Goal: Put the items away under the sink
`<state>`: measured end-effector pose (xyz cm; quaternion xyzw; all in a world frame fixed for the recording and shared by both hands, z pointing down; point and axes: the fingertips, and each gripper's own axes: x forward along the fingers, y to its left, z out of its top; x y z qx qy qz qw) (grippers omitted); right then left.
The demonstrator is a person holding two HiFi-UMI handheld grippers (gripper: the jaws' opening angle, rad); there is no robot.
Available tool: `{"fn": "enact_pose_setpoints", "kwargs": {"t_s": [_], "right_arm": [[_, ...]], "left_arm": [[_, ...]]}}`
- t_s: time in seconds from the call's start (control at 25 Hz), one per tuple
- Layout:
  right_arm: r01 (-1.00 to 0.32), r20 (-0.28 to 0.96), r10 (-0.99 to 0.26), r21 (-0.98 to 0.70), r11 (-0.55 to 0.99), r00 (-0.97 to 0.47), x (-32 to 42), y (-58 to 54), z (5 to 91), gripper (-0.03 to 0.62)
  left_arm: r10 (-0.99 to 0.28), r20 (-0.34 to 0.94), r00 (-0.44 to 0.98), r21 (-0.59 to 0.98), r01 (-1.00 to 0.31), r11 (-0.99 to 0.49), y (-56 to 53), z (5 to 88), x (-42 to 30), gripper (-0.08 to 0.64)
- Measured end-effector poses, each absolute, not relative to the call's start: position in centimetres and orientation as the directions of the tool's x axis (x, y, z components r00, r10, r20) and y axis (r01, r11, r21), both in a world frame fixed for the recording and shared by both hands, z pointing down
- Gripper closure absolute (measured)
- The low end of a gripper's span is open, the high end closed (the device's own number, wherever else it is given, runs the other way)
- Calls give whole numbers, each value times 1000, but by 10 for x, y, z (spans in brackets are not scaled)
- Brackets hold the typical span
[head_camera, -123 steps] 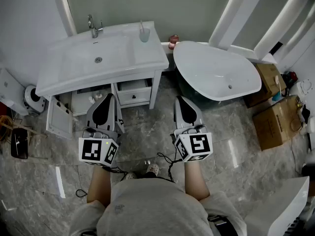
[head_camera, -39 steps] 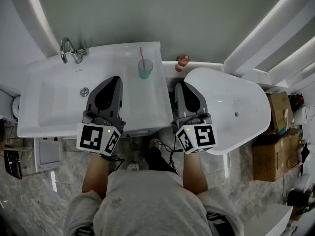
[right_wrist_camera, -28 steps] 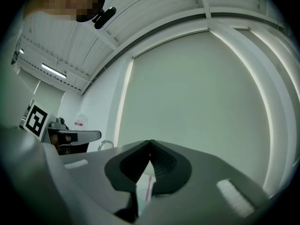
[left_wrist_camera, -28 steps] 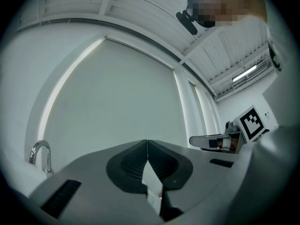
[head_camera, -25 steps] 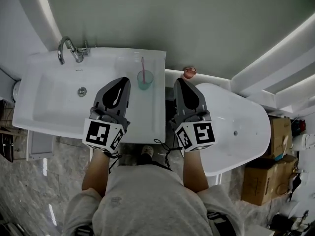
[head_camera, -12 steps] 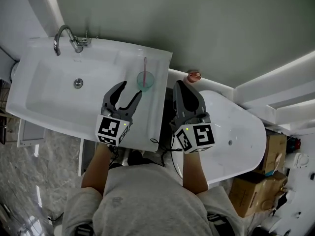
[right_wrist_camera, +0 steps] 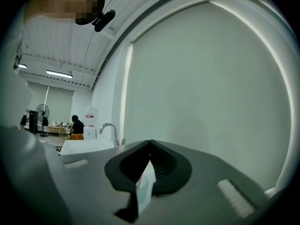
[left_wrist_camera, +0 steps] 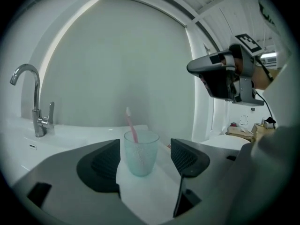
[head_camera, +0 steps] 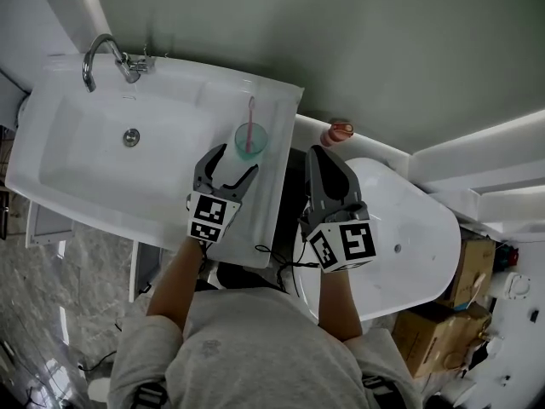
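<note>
Two tools. Right tool (head_camera: 318, 150): jaws together, empty. Left tool (head_camera: 236, 162): jaws apart, just opened from together a second ago, now nearer the one cup (head_camera: 250, 140). The cup stands untouched on the sink (head_camera: 277, 143) ledge and holds one toothbrush (head_camera: 250, 113).

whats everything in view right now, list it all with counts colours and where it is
sink: one, white, left of the head view
tap: one, chrome, back left of the sink
cup: one, pale green and see-through, on the sink's right ledge
toothbrush: one, pink, standing in the cup
small container: one, pinkish, on the ledge between sink and bathtub
bathtub: one, white, right of the sink
cardboard boxes: at least two, brown, on the floor at lower right
left gripper: one, grey, jaws apart and just been opening, cup just ahead, untouched
right gripper: one, grey, jaws together, empty
</note>
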<state>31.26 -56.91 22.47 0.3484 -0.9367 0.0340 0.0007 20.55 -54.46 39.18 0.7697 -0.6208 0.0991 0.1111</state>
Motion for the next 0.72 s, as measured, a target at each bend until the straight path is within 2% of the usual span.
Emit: {"fn": "enact_pose_setpoints", "kwargs": {"t_s": [0.36, 0.72], "right_arm": [[-656, 59, -653, -65, 752, -755, 321, -581, 239, 581], [-662, 85, -657, -57, 748, -749, 329, -591, 247, 580]], "left_arm": [[-920, 359, 158, 46, -987, -151, -569, 428, 203, 224], [-920, 362, 149, 40, -989, -145, -589, 438, 206, 221]]}}
